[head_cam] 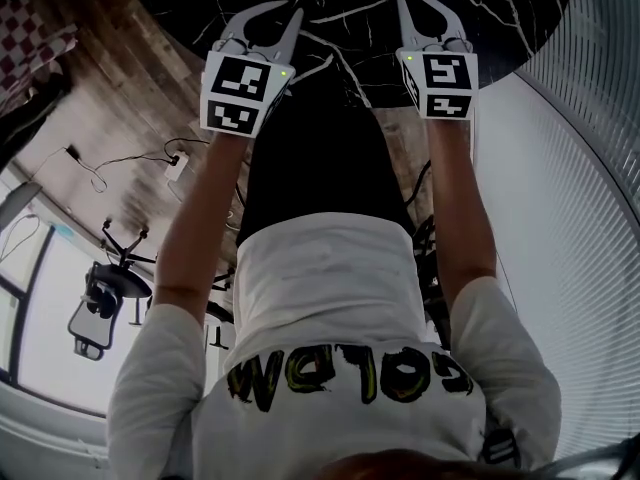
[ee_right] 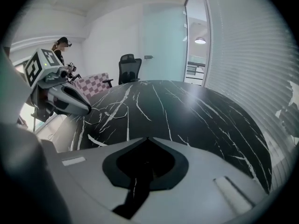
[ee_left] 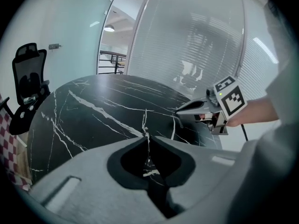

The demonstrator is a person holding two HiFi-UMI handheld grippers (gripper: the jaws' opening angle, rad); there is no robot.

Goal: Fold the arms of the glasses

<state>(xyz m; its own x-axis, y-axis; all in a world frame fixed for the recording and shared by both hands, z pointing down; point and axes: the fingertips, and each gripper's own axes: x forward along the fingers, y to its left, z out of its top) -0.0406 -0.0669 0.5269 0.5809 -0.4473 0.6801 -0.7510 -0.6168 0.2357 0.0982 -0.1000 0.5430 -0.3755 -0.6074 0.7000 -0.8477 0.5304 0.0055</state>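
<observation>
On black marble table [ee_right: 196, 111], thin-rimmed glasses [ee_right: 109, 110]

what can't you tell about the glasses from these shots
- Right gripper view: the glasses are a thin wire outline far off on the table, too small to tell whether the arms are folded.
- Head view: the frame is lost among the table's white veins, and the top edge cuts the table off.
- Left gripper view: the left gripper fills the lower frame, and no glasses can be made out.
</observation>
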